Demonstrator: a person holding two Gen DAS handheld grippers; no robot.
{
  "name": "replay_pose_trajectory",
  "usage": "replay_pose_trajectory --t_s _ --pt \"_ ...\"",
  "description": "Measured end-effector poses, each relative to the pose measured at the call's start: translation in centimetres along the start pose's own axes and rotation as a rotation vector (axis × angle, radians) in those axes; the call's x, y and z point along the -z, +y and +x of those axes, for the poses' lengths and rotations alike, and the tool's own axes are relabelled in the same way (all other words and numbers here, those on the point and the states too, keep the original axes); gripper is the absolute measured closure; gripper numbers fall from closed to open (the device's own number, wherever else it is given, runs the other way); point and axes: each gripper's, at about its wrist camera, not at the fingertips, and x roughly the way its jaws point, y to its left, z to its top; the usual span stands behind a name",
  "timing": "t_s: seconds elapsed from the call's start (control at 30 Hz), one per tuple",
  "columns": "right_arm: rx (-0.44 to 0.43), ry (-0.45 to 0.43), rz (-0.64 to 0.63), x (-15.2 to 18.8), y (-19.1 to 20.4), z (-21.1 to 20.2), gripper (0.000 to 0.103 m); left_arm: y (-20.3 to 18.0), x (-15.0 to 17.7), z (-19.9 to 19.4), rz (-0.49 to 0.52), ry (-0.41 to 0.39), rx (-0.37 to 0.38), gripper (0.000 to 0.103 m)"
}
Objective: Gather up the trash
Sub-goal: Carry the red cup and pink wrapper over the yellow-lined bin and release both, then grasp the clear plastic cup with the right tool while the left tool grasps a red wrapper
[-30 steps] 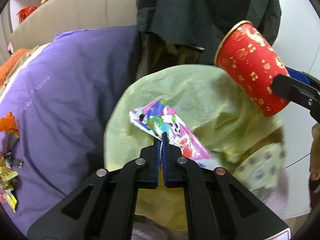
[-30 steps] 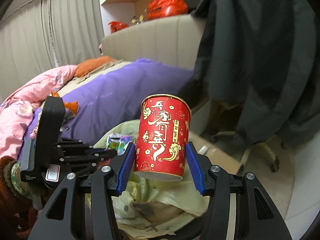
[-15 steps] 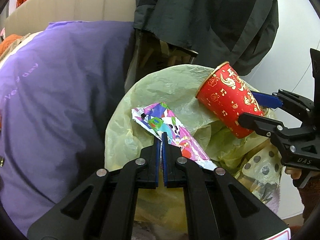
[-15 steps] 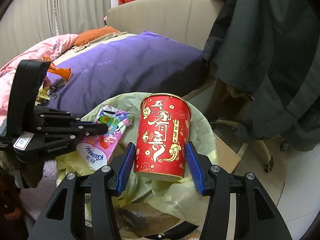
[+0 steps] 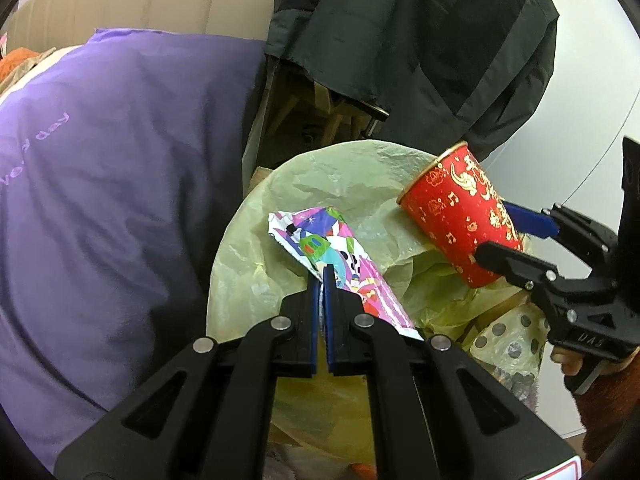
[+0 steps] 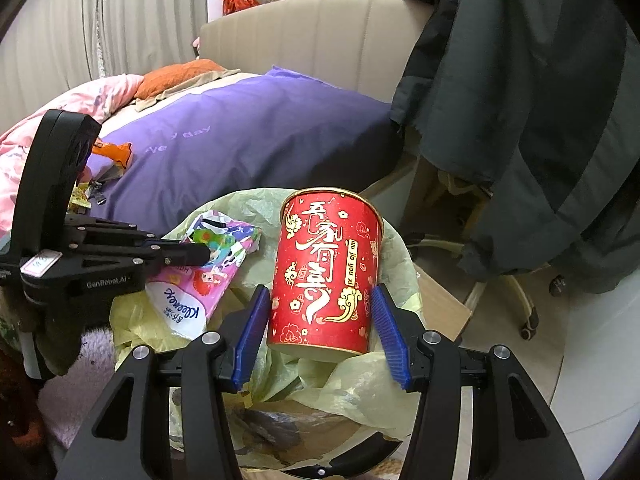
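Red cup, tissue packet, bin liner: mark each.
red cup (image 6: 326, 280), right wrist view, printed side wall
tissue packet (image 5: 344, 268), left wrist view, colourful printed face
bin liner (image 5: 340, 184), left wrist view, far inner wall

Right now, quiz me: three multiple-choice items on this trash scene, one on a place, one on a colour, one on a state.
1. Where is the paper cup?
A. lying on the bed
B. over the lined bin
C. on the floor

2. What colour is the bin liner?
A. pale yellow-green
B. black
C. blue

3. How is the left gripper?
A. wide open, empty
B. shut on the tissue pack
C. shut on the cup

Answers: 1 B, the cup sits between the right gripper pads above the bin; 2 A, the crinkled liner is yellow-green; 3 B, its jaws pinch the colourful pack.
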Motion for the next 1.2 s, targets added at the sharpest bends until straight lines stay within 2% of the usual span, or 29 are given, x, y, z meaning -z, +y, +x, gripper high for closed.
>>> replay_pose_trajectory --t_s 0.07,0.13,0.2,0.27,0.4,0.5,0.63,0.8,0.93,1.07,1.2 --pt "-0.004 0.011 0.019 0.0 0.0 0.2 0.053 0.0 -0.3 -0.2 -0.004 0.007 0.025 0.1" --pt "0.0 0.001 0.028 0.1 0.1 -0.1 0.051 0.0 -0.7 -0.8 -0.014 0.004 0.029 0.094" --pt "0.018 -0.002 0.028 0.2 0.2 -0.3 0.049 -0.1 -0.9 -2.0 -0.023 -0.014 0.029 0.079" --pt "0.021 -0.004 0.029 0.3 0.4 -0.8 0.045 -0.3 -0.9 -3.3 -0.015 -0.039 0.025 0.07" --pt "0.011 -0.026 0.055 0.3 0.5 -2.0 0.043 -0.5 -0.6 -5.4 -0.008 -0.066 0.001 0.059" --pt "0.009 -0.063 0.08 0.4 0.6 -3.4 0.039 -0.7 -0.2 -6.6 -0.018 -0.077 -0.006 0.059" --pt "-0.016 -0.1 0.103 0.5 1.0 -5.4 0.039 -0.6 0.6 -8.7 -0.024 -0.109 -0.043 0.059" --pt "0.011 -0.128 0.054 0.3 3.1 -7.0 0.039 -0.3 1.7 -12.2 -0.007 -0.189 -0.151 0.059" --pt "0.006 -0.161 0.029 -0.3 5.5 -8.2 0.039 0.6 2.5 -15.2 0.045 -0.215 -0.218 0.059" --pt "-0.031 -0.17 0.011 -1.4 8.2 -8.2 0.039 3.7 3.4 -18.9 0.02 -0.244 -0.281 0.059" --pt "-0.066 -0.186 -0.022 -2.9 12.0 -7.7 0.039 9.4 5.0 -23.5 -0.06 -0.27 -0.381 0.059"
